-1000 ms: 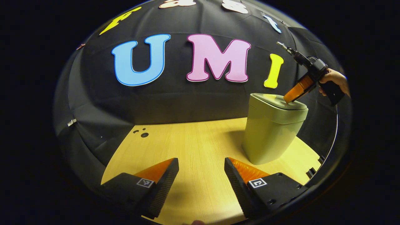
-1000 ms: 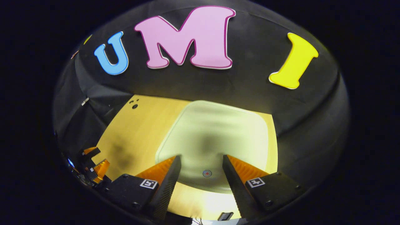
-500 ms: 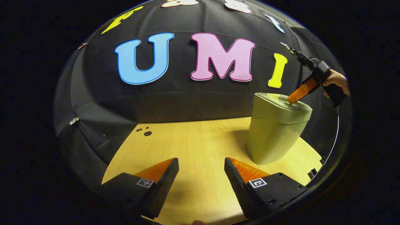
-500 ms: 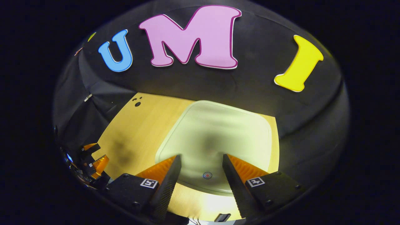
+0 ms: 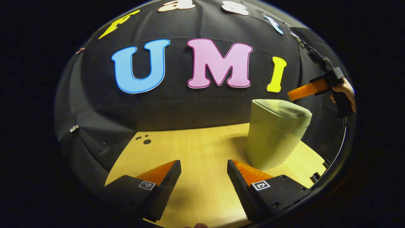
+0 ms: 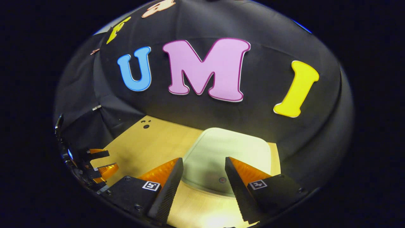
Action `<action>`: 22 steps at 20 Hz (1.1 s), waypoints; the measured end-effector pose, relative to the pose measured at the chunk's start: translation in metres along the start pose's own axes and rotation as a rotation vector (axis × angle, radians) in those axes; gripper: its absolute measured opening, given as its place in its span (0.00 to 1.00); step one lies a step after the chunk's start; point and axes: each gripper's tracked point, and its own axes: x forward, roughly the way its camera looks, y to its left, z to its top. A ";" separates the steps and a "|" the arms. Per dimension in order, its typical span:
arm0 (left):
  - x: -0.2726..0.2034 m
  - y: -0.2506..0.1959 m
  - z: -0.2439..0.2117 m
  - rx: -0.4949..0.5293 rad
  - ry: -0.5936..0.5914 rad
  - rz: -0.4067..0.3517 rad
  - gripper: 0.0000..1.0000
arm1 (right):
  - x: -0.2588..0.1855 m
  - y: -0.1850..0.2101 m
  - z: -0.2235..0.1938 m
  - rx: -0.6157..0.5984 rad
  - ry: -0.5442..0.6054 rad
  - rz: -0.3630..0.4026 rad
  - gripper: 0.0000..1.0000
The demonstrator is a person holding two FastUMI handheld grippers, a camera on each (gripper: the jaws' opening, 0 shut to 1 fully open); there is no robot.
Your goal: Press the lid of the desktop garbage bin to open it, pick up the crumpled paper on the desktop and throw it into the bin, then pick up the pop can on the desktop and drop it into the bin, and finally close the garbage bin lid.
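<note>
The garbage bin [image 5: 275, 136] stands upright on the wooden desktop [image 5: 196, 152], right of centre in the left gripper view, its pale green body narrowing toward the base. Its lid [image 5: 280, 109] lies flat and closed across the top. In the right gripper view the same lid [image 6: 221, 155] sits at lower centre, seen from above as a rounded square, with a small round red mark [image 6: 222, 180] near its nearest edge.

The right gripper [image 6: 202, 177] hangs above that near edge with its 2 fingers spread wide and nothing between them; the red mark shows in the gap. In the left gripper view this gripper [image 5: 292, 95] appears at the right edge, held in a hand [image 5: 346, 91], its tip clear of the lid and just above the bin's right side.

The left gripper [image 5: 204, 177] is at the bottom centre of its own view, low over bare desktop, fingers set wide apart and empty, the bin just beyond its right finger. In the right gripper view it shows small at the lower left edge [image 6: 101, 163], well apart from the bin.

A cluster of small dark holes [image 5: 144, 140] marks the desktop's far left corner.
</note>
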 end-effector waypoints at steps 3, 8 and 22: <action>0.000 -0.006 0.008 0.006 -0.021 -0.012 0.94 | -0.022 0.013 0.005 0.016 -0.055 0.019 0.86; -0.005 -0.028 0.035 0.021 -0.092 -0.061 0.94 | -0.057 0.033 -0.013 0.023 -0.148 0.033 0.86; -0.024 -0.051 0.050 0.052 -0.130 -0.108 0.94 | -0.071 0.054 -0.078 0.095 -0.140 -0.004 0.86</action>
